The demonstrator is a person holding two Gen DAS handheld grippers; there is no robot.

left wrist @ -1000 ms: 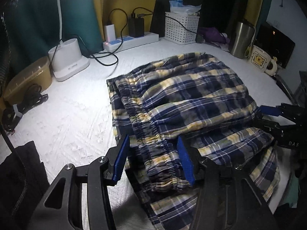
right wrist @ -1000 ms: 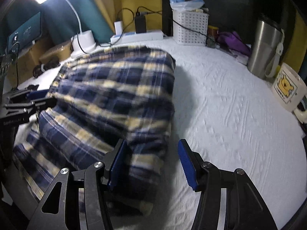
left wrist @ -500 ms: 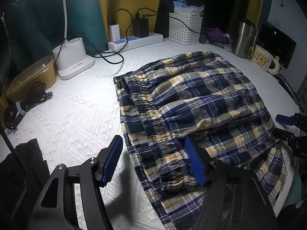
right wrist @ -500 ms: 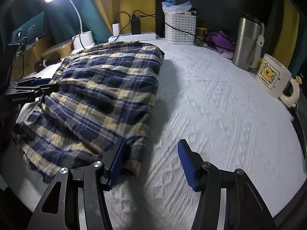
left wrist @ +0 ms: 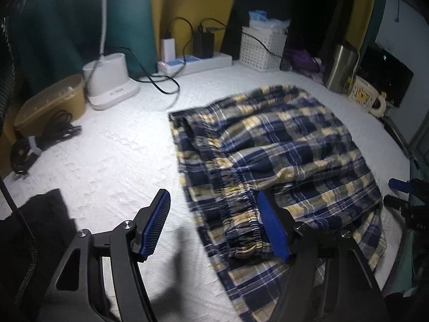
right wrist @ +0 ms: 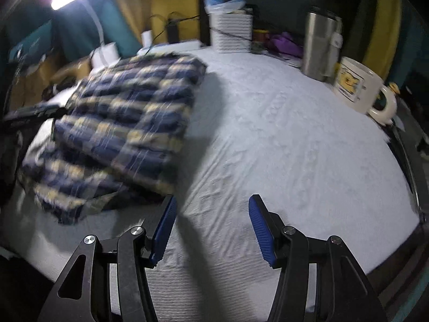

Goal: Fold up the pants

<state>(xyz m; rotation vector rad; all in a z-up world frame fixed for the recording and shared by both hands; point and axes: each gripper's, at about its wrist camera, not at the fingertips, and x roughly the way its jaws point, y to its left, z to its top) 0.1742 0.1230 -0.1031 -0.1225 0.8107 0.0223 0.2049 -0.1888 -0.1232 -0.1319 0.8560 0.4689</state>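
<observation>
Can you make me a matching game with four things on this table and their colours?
Things:
1. pants
2. tumbler
3. basket
4. tub

Colours:
A. white
B. tan
C. blue and yellow checks
D. silver

Pairs: 1-C, 2-D, 3-A, 4-B
</observation>
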